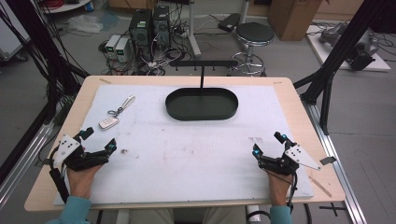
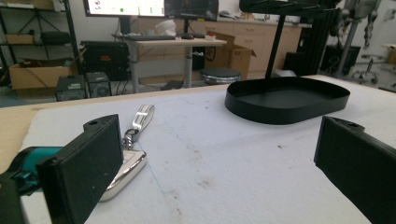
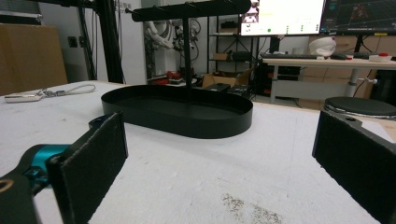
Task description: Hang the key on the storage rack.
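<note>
A silver car key with a ring and white strap (image 1: 115, 114) lies on the white mat at the left; in the left gripper view the key (image 2: 127, 165) sits just beyond the left jaw. A black oval tray (image 1: 201, 103) with an upright post and a hook bar (image 1: 206, 63) stands at the mat's far middle, also as the tray (image 2: 287, 99) and the tray (image 3: 180, 112). My left gripper (image 1: 99, 140) rests near the front left, open and empty. My right gripper (image 1: 267, 143) rests near the front right, open and empty.
The white mat (image 1: 187, 149) covers most of the wooden table (image 1: 299, 100). Black frame struts (image 1: 336, 60) rise at the right and left edges. A stool (image 1: 253, 35) and computers (image 1: 149, 28) stand on the floor beyond the table.
</note>
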